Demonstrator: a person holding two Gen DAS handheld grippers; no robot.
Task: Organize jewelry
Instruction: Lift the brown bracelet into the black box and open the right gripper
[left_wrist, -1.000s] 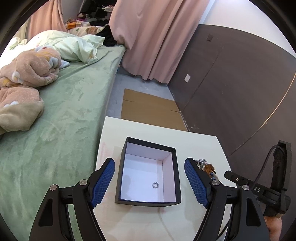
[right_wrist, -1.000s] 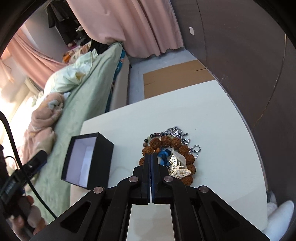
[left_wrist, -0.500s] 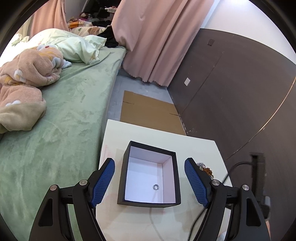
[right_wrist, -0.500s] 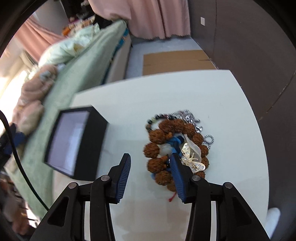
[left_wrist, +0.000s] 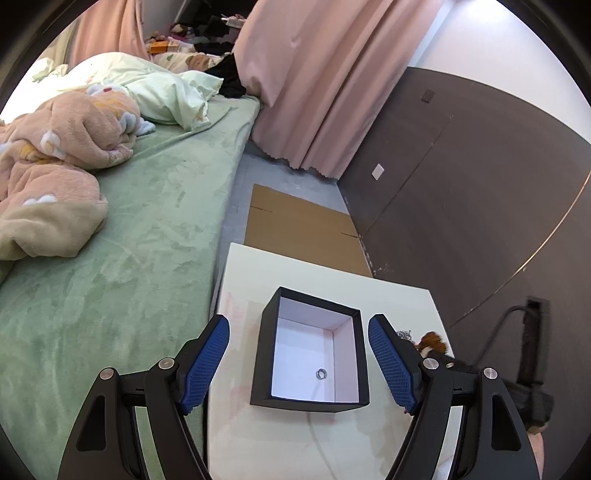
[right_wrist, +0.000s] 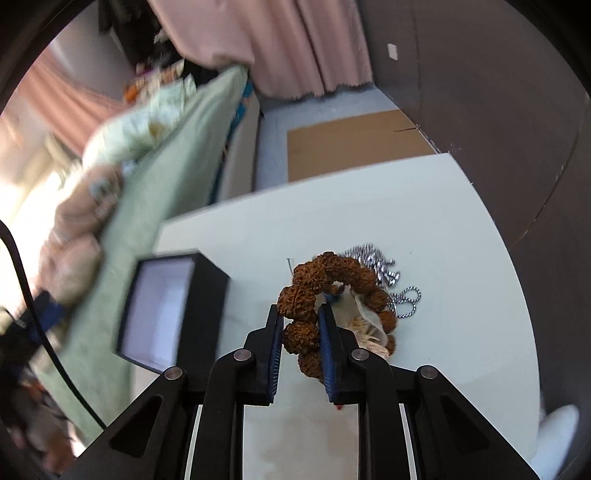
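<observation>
A black box (left_wrist: 266, 354) with a white inside stands open on the white table (left_wrist: 303, 273). A small silver ring (left_wrist: 322, 373) lies on its floor. My left gripper (left_wrist: 299, 363) is open and empty, one finger on each side of the box. In the right wrist view my right gripper (right_wrist: 300, 332) is shut on a brown beaded bracelet (right_wrist: 325, 273), with big rough beads pinched between the blue pads. A silver chain (right_wrist: 373, 258) and a gold piece (right_wrist: 364, 326) lie tangled with it. The box (right_wrist: 199, 295) is to the left.
A green bed (left_wrist: 129, 236) with blankets runs along the table's left side. Flat cardboard (left_wrist: 299, 229) lies on the floor beyond the table. A dark wall (left_wrist: 461, 184) is at the right. The right gripper's body and cable (left_wrist: 532, 347) show at the far right.
My right gripper opened, moved forward over the jewelry pile, then closed on the brown bracelet. My left gripper rose a little and stayed open around the box.
</observation>
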